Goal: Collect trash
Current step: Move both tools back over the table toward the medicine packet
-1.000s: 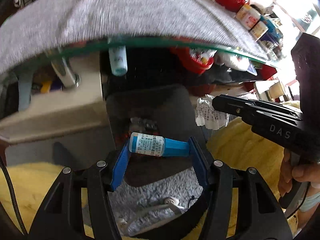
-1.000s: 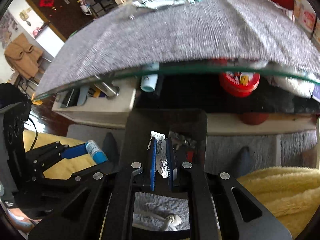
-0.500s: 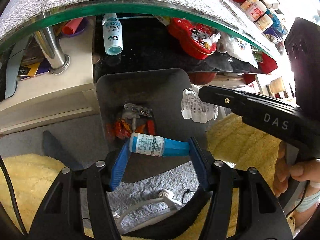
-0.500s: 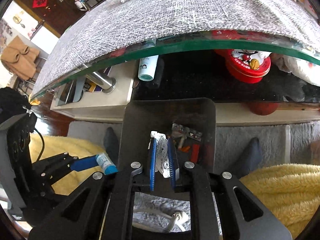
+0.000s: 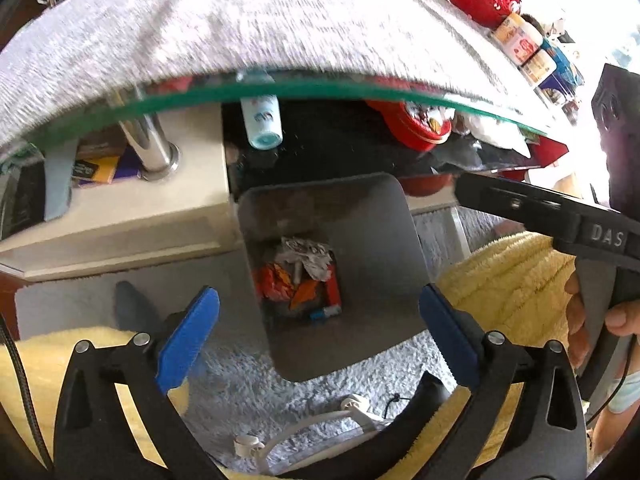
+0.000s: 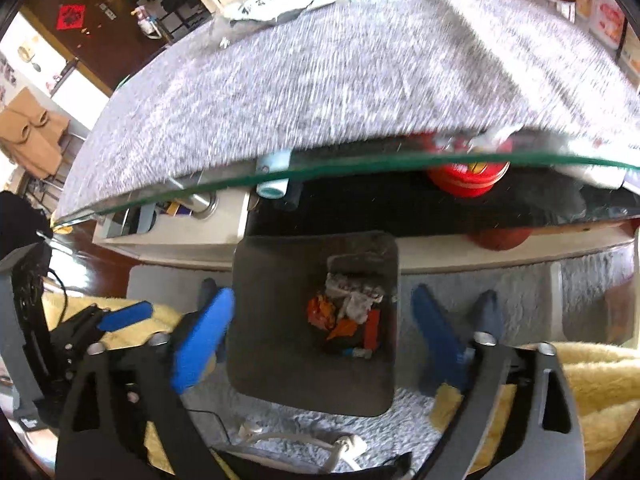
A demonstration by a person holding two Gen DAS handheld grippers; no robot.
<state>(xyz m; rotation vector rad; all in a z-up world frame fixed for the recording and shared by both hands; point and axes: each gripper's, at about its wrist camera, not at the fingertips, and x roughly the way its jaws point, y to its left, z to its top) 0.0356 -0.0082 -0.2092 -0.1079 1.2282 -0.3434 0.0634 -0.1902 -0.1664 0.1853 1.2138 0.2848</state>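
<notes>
A dark grey trash bin [image 5: 372, 216] [image 6: 276, 280] stands on the floor below the glass table edge. Inside lie a crumpled white paper [image 5: 306, 254] [image 6: 352, 300], orange-red wrappers [image 5: 276, 282] [image 6: 324, 314] and a small blue-capped bottle [image 5: 325, 313] [image 6: 357, 353]. My left gripper [image 5: 320, 334] is open and empty above the bin's near side. My right gripper [image 6: 322, 332] is open and empty above the bin; it also shows at the right of the left wrist view [image 5: 532, 206]. More trash wrappers [image 6: 280, 0] lie at the table's far edge.
A glass table with a grey cloth [image 5: 240, 28] [image 6: 340, 72] overhangs the bin. On the shelf under it are a white bottle [image 5: 262, 126], a red tin [image 5: 416, 124] [image 6: 468, 178] and a metal leg [image 5: 150, 146]. Yellow blanket [image 5: 508, 280] and white cable [image 5: 320, 420] lie nearby.
The left gripper opened and the blue-capped bottle dropped into the bin. The right gripper opened and the crumpled paper dropped in too. Both views tilted up toward the table.
</notes>
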